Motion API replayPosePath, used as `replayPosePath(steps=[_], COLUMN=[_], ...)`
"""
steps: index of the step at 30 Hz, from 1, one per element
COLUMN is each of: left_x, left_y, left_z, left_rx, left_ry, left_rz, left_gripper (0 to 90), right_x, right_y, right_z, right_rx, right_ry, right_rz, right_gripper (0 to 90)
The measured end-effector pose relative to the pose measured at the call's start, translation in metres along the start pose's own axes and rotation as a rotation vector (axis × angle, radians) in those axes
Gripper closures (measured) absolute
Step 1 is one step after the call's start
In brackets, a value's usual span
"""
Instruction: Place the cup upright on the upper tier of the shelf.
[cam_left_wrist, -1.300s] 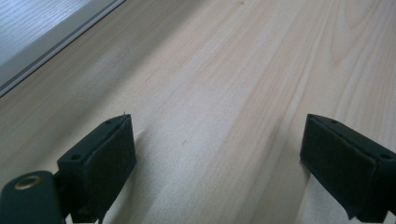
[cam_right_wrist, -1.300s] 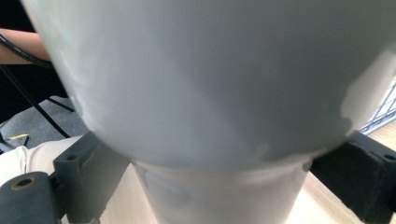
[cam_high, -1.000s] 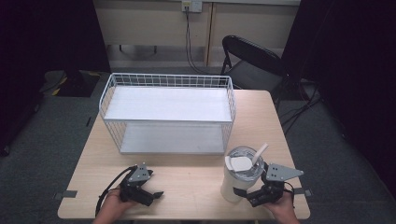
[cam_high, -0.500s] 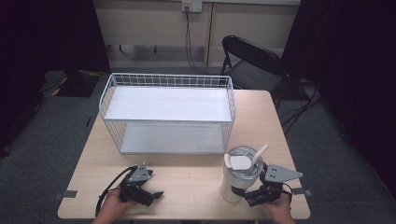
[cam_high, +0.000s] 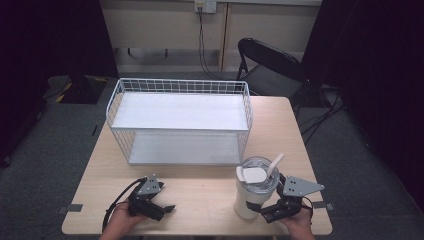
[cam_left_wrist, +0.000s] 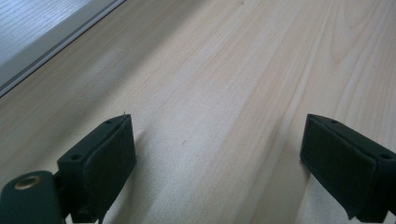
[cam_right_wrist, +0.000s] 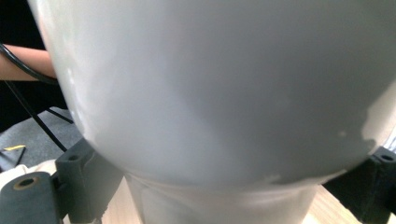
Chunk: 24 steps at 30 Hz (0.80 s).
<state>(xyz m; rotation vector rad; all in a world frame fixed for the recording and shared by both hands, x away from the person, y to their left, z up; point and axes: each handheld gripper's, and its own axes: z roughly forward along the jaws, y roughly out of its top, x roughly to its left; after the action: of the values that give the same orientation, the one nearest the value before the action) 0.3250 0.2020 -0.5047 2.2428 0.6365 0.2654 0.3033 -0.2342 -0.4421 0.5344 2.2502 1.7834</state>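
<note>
**A:** so what's the setup? Light wood table (cam_high: 200, 187) on grey carpet, dark room, black folding chair (cam_high: 267, 65) past the far edge. White wire rack (cam_high: 180, 122) sits mid-table toward the far side.

**B:** yep. White tumbler (cam_high: 252, 192) with lid and straw stands near the front right corner. Right gripper (cam_high: 272, 212) has its jaws spread around the tumbler's base; can't tell if they're touching. Left gripper (cam_high: 162, 210), near the front edge, is wide open and holds nothing.

A pale wooden table (cam_high: 200, 187) stands on grey carpet (cam_high: 55, 135). Behind it, a black folding chair (cam_high: 265, 65) sits near a beige wall cabinet (cam_high: 165, 22), with black cables (cam_high: 202, 45) hanging down from a wall socket (cam_high: 205, 6).
</note>
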Motion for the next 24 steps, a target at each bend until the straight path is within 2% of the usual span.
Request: replayPosePath(steps=[9, 10, 15, 19, 24], left_x=[0.0, 0.0, 0.0, 0.0, 0.0], left_y=[0.0, 0.0, 0.0, 0.0, 0.0], left_z=[0.0, 0.0, 0.0, 0.0, 0.0], left_rx=[-0.001, -0.001, -0.001, -0.001, -0.001], left_ry=[-0.001, -0.001, -0.001, -0.001, -0.001], left_rz=[-0.001, -0.002, -0.002, -0.001, -0.002], left_gripper=[9.7, 9.7, 9.7, 9.7, 9.7], right_x=[-0.006, -0.009, -0.014, -0.018, -0.018], right_y=[0.013, 0.019, 0.03, 0.047, 0.058], right_z=[0.0, 0.0, 0.003, 0.008, 0.013], right_rx=[-0.041, -0.047, -0.038, -0.035, -0.041], right_ry=[-0.004, -0.003, -0.013, 0.001, 0.009], right_rz=[0.019, 0.029, 0.022, 0.032, 0.024], right_gripper=[8.7, 8.7, 8.8, 8.8, 8.8])
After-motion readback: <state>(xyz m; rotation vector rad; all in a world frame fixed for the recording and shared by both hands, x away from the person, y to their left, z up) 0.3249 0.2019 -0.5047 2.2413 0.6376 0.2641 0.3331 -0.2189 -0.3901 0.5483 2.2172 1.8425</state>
